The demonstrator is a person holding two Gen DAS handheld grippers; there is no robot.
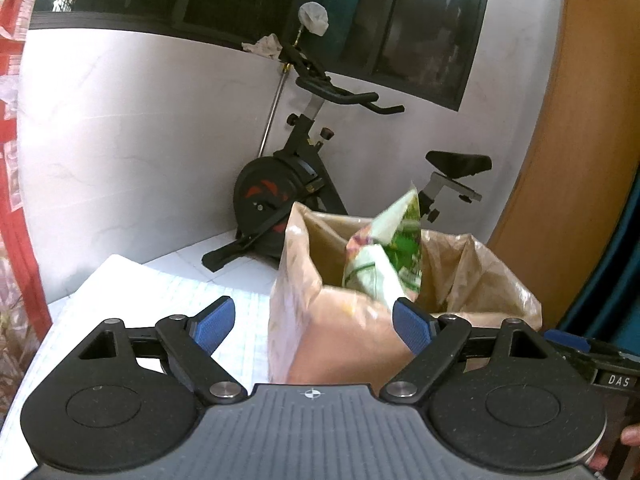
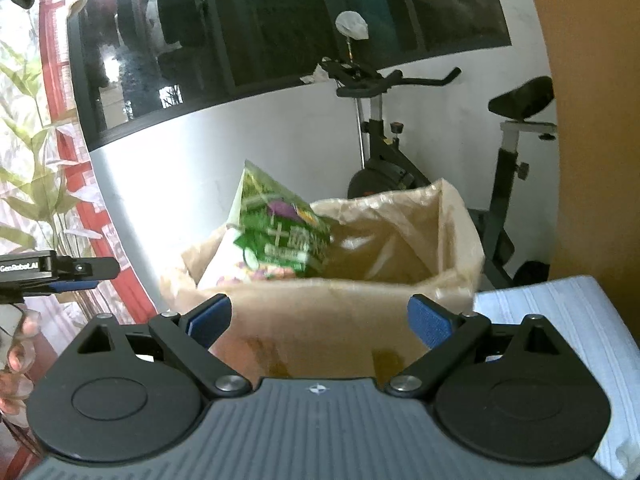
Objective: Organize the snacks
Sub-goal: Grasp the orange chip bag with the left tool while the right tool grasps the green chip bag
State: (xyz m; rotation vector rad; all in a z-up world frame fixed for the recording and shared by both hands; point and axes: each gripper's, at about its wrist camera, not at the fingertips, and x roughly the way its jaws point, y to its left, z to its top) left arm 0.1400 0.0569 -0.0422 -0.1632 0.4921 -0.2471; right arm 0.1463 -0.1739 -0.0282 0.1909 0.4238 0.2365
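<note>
Both the left gripper (image 1: 314, 322) and right gripper (image 2: 318, 320) stand spread, empty. The blurred snack packet (image 1: 390, 256) seems loose above the paper bag (image 2: 360, 292) beyond their fingertips; steady the rim so it settles.

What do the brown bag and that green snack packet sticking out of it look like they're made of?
Brown bag: probably thin plastic film, since it is translucent, glossy and crinkled at the rim.
Green snack packet: seemingly printed plastic or foil film, shiny and creased; motion blur leaves this uncertain.

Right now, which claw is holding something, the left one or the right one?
Neither. The left gripper and the right gripper both stand open and empty. The green snack bag sits in the brown bag, untouched.
</note>
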